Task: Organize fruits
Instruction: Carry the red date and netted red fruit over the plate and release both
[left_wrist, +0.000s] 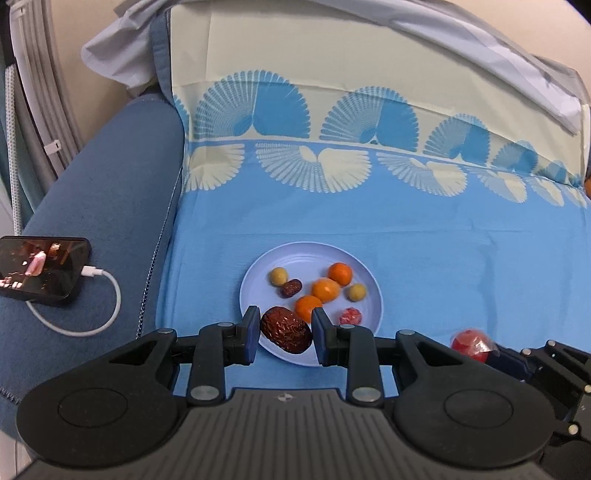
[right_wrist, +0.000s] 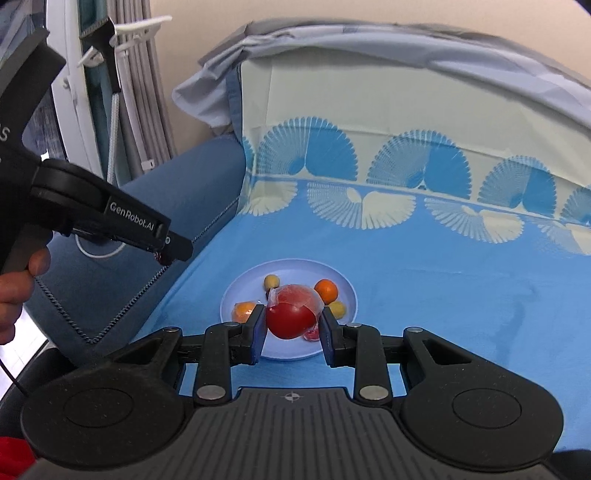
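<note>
Blue patterned bedsheet (left_wrist: 424, 236) under pale plate (left_wrist: 365, 280) of fruit, left hand-held gripper (left_wrist: 284, 334) clenched on wrinkled date (left_wrist: 285, 334) over plate's near rim, long axis slanting far-left to near-right, right hand-held gripper (right_wrist: 293, 326) grasping wrapped tomato (right_wrist: 290, 319) above plate.

A large wrinkled dark-red date (left_wrist: 285, 330) sits clamped between the left gripper (left_wrist: 284, 332) pads, over the near rim of the pale blue round plate (left_wrist: 364, 275). A glossy red fruit in clear plastic wrap (right_wrist: 291, 312) is pinched by the right gripper (right_wrist: 293, 328). Beyond both lie three small oranges (left_wrist: 325, 290), two yellowish balls (left_wrist: 277, 276) and a smaller date (left_wrist: 291, 288).
</note>
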